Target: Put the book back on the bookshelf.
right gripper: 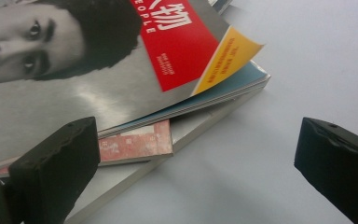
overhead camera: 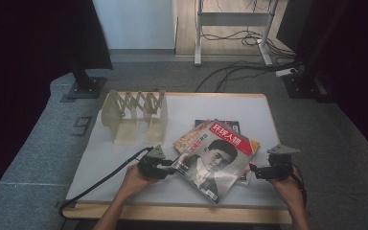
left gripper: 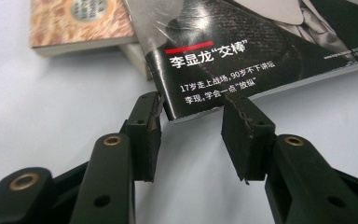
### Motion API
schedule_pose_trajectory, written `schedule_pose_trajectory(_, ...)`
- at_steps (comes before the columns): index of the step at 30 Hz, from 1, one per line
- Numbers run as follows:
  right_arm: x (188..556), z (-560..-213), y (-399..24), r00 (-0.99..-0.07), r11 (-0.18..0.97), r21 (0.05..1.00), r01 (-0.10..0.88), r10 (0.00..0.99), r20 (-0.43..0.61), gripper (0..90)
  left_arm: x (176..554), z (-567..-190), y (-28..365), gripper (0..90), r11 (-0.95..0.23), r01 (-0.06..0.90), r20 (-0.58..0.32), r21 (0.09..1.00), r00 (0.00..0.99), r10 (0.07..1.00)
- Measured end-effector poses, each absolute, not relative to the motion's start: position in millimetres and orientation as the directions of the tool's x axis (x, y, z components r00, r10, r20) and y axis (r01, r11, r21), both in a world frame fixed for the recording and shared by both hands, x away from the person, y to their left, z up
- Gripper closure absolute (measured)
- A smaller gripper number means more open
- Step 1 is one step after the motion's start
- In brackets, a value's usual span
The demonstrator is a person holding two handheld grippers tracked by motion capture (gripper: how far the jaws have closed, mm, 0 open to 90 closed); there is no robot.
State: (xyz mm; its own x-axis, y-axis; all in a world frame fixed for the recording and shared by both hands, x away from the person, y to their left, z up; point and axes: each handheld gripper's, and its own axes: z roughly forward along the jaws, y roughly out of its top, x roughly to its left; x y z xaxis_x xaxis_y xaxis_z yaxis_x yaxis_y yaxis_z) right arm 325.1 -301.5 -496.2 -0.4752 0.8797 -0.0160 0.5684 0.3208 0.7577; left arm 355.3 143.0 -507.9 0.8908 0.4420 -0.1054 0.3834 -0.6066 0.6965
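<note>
A glossy magazine (overhead camera: 216,160) with a grey portrait cover and a red title block lies face up, turned askew, on top of other books near the bench's (overhead camera: 124,184) front edge, its yellow-edged corner curling upward.

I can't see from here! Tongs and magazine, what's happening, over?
Left tongs straddle the magazine corner, pads not clamped. Right tongs wide open beside the stack. Magazine rests atop books. Wooden rack stands clear behind.
</note>
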Motion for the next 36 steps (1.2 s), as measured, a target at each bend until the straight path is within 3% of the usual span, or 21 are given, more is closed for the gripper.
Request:
schedule_pose_trajectory(6,327,-495,-303,-0.476,0.319,0.750,0.579,0.880,-0.007,0.0,360,-512,140,55.9,-0.563,0.401,-0.151,0.723,0.886,0.438)
schedule_pose_trajectory(10,330,-495,-302,-0.475,0.314,0.745,0.589,0.880,0.004,0.0,359,-511,140,51.8,-0.563,0.392,-0.130,0.727,0.885,0.448)
schedule_pose_trajectory(11,333,-497,-301,-0.475,0.307,0.742,0.596,0.880,0.017,0.0,359,-511,140,43.4,-0.566,0.391,-0.127,0.726,0.885,0.448)
schedule_pose_trajectory(14,336,-499,-298,-0.476,0.296,0.738,0.606,0.879,0.038,0.0,357,-513,140,29.6,-0.600,0.386,-0.093,0.701,0.884,0.459)
schedule_pose_trajectory(17,339,-503,-297,-0.474,0.283,0.731,0.621,0.878,0.062,0.0,355,-515,139,22.9,-0.618,0.380,-0.066,0.689,0.881,0.468)
schedule_pose_trajectory(27,347,-512,-296,-0.471,0.214,0.712,0.669,0.863,0.182,0.0,351,-517,138,20.3,-0.631,0.355,-0.053,0.690,0.894,0.446)
schedule_pose_trajectory(36,360,-521,-296,-0.462,0.141,0.682,0.717,0.829,0.315,0.0,348,-525,135,10.7,-0.675,0.351,-0.004,0.649,0.889,0.457)
